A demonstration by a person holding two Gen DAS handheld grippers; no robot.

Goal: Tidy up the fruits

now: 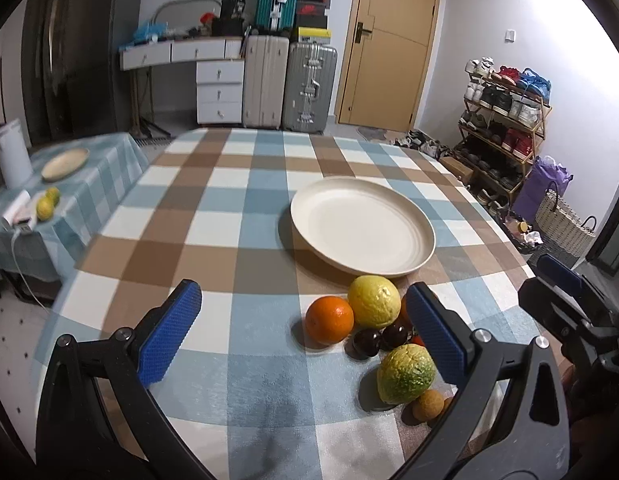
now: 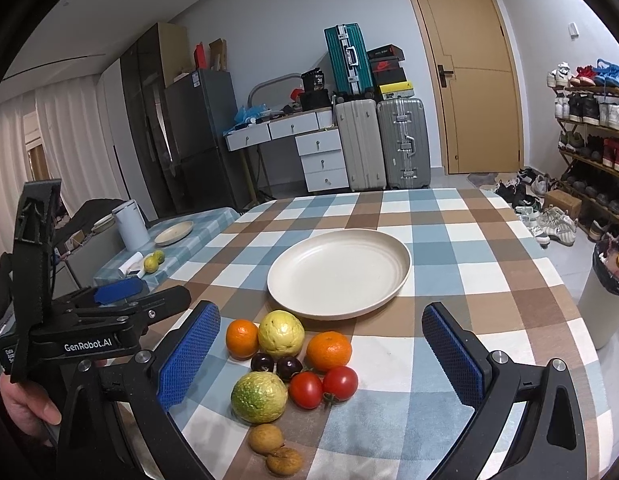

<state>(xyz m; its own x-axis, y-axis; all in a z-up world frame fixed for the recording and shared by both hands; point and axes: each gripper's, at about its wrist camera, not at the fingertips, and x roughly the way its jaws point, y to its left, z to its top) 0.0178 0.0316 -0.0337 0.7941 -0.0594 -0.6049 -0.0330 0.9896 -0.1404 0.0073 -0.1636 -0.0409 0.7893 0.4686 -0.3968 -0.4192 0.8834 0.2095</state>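
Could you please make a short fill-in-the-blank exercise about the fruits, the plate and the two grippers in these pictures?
1. The plate holds ____ fruit.
2. Between the oranges and the green fruit lie two dark ____.
3. There are ____ red tomatoes on the table.
4. The left gripper and right gripper are both ____.

Missing words: no; cherries; two; open

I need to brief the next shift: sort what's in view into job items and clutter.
For the job: plate, oranges, yellow guava, green guava, tomatoes, cherries, longans.

Lying about: suitcases, shoe rack, side-table plate.
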